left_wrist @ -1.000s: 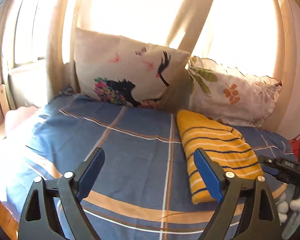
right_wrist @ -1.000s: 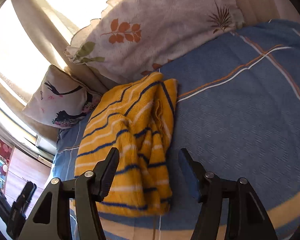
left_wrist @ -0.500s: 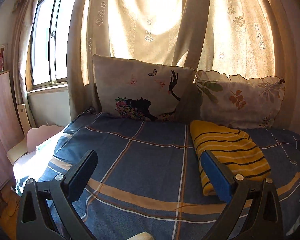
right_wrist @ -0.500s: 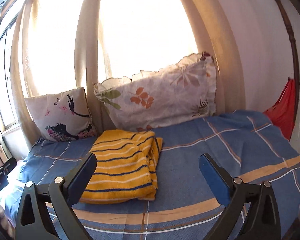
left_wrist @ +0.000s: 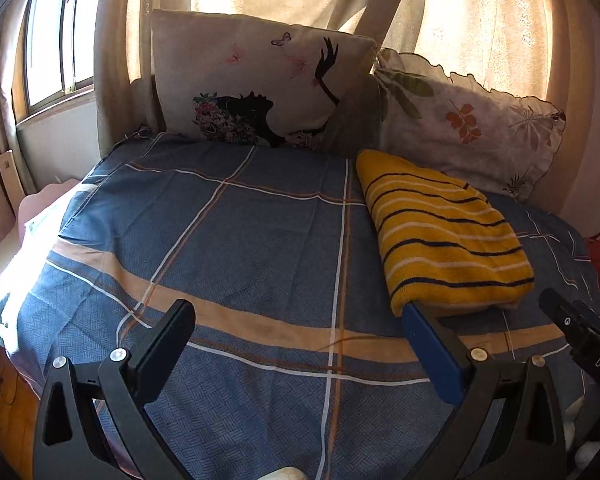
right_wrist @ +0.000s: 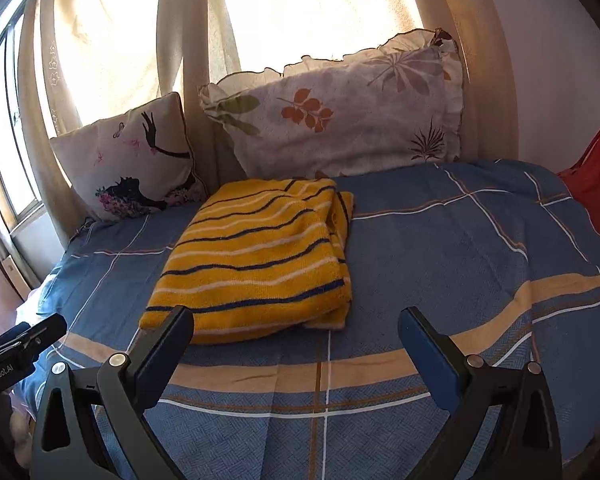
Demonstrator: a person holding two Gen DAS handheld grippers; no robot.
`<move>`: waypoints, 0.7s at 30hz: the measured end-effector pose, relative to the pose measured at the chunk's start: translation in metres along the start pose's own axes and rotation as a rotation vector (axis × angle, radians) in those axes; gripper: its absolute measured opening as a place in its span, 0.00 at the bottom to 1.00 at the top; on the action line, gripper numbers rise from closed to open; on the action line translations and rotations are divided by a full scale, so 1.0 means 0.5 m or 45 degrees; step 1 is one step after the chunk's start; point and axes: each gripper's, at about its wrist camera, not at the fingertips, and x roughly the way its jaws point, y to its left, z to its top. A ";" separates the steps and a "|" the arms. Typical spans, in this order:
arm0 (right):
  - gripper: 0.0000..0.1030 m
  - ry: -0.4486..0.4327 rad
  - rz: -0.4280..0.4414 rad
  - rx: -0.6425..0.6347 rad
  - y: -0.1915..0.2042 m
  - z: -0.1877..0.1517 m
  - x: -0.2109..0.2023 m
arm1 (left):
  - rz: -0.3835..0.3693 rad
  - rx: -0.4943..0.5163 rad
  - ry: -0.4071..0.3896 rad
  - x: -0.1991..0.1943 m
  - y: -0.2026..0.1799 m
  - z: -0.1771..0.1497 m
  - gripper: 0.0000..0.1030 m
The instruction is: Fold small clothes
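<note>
A yellow knit garment with dark and white stripes (left_wrist: 440,232) lies folded flat on the blue checked bedspread (left_wrist: 236,240), at the right in the left wrist view and centre-left in the right wrist view (right_wrist: 260,256). My left gripper (left_wrist: 296,344) is open and empty, above the bed's near part, left of the garment. My right gripper (right_wrist: 296,344) is open and empty, in front of the garment's near edge, not touching it.
Two pillows lean against the curtains at the back: one with a black silhouette print (left_wrist: 256,84), one with leaf prints (right_wrist: 340,108). A window (left_wrist: 52,40) is at the left. A red cloth (right_wrist: 592,172) hangs at the right. The bed edge drops off at the left.
Both grippers have pulled back from the folded garment and levelled out over the near part of the bed. The garment stays where it lay. Both stay open.
</note>
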 end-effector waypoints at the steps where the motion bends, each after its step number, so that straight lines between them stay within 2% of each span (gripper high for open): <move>1: 1.00 0.018 -0.005 0.001 0.001 -0.002 0.007 | -0.007 0.001 0.014 0.004 -0.001 -0.003 1.00; 11: 1.00 0.154 -0.019 0.066 -0.020 -0.016 0.058 | -0.054 0.033 0.081 0.027 -0.019 -0.019 1.00; 21: 1.00 0.171 -0.053 0.046 -0.025 -0.016 0.071 | -0.073 0.074 0.141 0.047 -0.047 -0.035 1.00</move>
